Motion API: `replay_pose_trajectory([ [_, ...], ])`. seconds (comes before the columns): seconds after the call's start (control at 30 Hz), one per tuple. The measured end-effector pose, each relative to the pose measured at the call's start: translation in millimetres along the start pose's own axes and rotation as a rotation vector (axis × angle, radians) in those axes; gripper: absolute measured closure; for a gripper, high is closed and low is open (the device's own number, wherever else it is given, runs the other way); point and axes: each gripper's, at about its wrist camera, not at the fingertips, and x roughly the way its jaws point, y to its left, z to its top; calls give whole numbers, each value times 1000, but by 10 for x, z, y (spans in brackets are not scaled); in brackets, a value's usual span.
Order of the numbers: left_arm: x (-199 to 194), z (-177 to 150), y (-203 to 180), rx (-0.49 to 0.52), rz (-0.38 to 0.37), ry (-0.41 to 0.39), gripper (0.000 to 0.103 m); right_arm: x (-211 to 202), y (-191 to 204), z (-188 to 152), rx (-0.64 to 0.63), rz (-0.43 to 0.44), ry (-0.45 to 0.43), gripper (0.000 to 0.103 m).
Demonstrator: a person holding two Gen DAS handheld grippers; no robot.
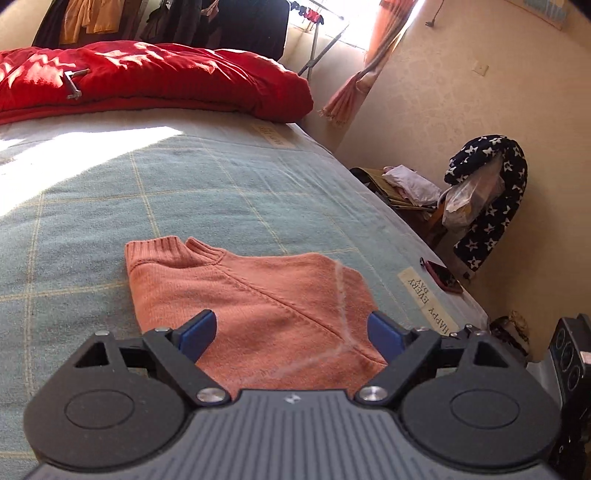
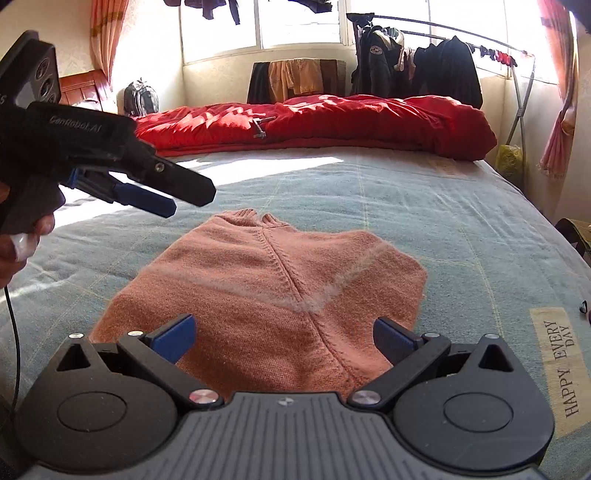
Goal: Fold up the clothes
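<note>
Sweater (image 2: 269, 291): folded, flat on bed (image 2: 461, 229), just ahead of both tools. Left gripper (image 1: 291, 328): jaws wide, nothing held. Right gripper (image 2: 284, 334): jaws wide, nothing held. Red quilt (image 2: 332, 118): far beyond.

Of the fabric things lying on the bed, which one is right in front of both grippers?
The salmon-pink knitted sweater, folded flat on the blue checked bedcover. The red quilt is bunched at the far end, by the window.

Hard daylight floods in through the far window (image 2: 299, 22), blowing out the glass and a patch of the bed (image 2: 424, 206), while both sharp fisheye views bend at the edges.
</note>
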Motion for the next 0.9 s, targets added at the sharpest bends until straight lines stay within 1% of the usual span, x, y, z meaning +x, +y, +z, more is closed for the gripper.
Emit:
replay_pose_trajectory([
  [0.07, -14, -154, -54, -16, -22, -6, 14, 4, -24, 0, 15, 12, 16, 0],
  [0.13, 41, -279, -33, -57, -32, 21, 14, 101, -17, -23, 11, 21, 64, 0],
  [0.17, 83, -324, -6, -83, -23, 38, 14, 163, -1, -42, 2, 17, 87, 0],
  [0.23, 115, -383, 40, -100, -19, 31, 14, 282, 48, -84, -27, -8, 123, 0],
  [0.37, 103, -393, 78, -121, -37, 23, 13, 317, 46, -128, -33, -10, 115, 0],
  [0.5, 96, -424, 86, -128, -43, 11, 13, 326, -14, -126, 7, 5, 117, 0],
  [0.7, 70, -452, 94, -130, -53, -11, 13, 345, 0, -131, -3, 4, 118, 0],
  [0.8, -23, -452, 78, -149, -51, -37, 13, 350, -40, -141, 12, 17, 114, 0],
  [0.9, -179, -479, 5, -123, -67, -70, 13, 337, -66, -166, 20, 25, 95, 0],
])
